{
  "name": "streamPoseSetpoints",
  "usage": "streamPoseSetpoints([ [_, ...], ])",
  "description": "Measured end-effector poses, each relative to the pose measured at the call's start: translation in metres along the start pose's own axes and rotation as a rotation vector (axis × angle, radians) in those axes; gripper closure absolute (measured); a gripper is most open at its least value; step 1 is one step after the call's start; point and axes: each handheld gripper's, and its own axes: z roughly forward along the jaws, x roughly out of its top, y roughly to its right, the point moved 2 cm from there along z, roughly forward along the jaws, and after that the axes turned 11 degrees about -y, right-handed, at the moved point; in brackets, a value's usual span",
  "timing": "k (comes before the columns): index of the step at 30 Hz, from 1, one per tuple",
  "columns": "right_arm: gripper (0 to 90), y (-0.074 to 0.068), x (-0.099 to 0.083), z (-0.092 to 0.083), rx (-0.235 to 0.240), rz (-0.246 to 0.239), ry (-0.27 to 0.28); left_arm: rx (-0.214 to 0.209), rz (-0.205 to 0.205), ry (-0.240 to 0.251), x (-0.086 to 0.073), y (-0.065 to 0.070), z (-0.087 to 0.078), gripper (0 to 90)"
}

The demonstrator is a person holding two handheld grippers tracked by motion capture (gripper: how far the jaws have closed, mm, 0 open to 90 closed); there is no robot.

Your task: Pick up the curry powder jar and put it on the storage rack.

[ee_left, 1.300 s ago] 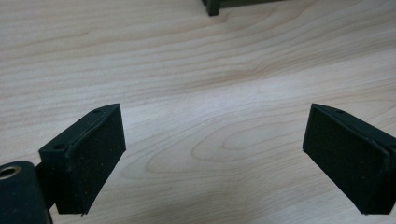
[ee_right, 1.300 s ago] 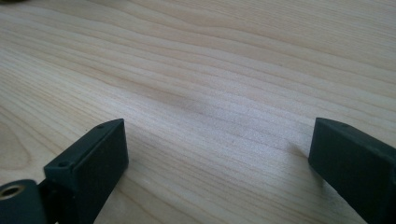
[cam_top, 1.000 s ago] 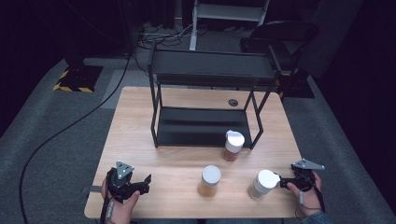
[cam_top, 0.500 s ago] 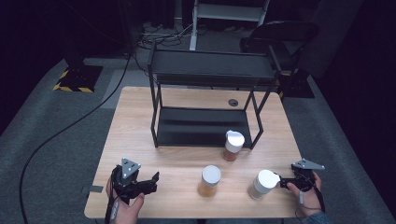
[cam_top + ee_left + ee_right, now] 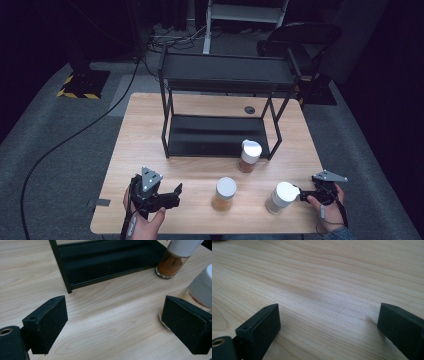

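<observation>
Three white-capped spice jars stand on the wooden table point(image 5: 145, 130). One with amber contents point(image 5: 224, 194) is at the front middle. A pale one point(image 5: 279, 198) is at the front right, and a red-brown one point(image 5: 249, 156) stands by the front right leg of the black rack point(image 5: 225, 80). My left gripper point(image 5: 172, 196) is held above the front left of the table, open, pointing right at the amber jar and apart from it. From the left gripper point(image 5: 115, 322) I see the red-brown jar point(image 5: 173, 261) and a nearer jar point(image 5: 202, 287). My right gripper point(image 5: 306, 193) is just right of the pale jar. The right gripper point(image 5: 328, 325) is open over bare wood.
The two-tier rack has a low shelf point(image 5: 215, 135) and a top shelf, both bare. A small round hole point(image 5: 249, 109) sits in the table behind the rack. A black cable point(image 5: 75, 135) runs over the grey floor at the left. A chair point(image 5: 300, 35) stands behind.
My left gripper has risen and moved right, toward the amber jar. The right gripper and the three jars have stayed where they were.
</observation>
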Motion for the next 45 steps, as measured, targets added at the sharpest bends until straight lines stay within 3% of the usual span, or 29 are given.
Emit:
streamPoseSetpoints([
  [17,4.6,0.000,0.000,0.000,0.000,0.000,0.000,-0.045,0.000,0.029,0.016,0.028,-0.004,6.3],
  [29,4.6,0.000,0.000,0.000,0.000,0.000,0.000,-0.087,0.062,0.033,0.026,0.057,0.000,6.2],
  [45,4.6,0.000,0.000,0.000,0.001,0.001,0.000,-0.118,0.104,0.035,0.029,0.084,0.013,6.2],
])
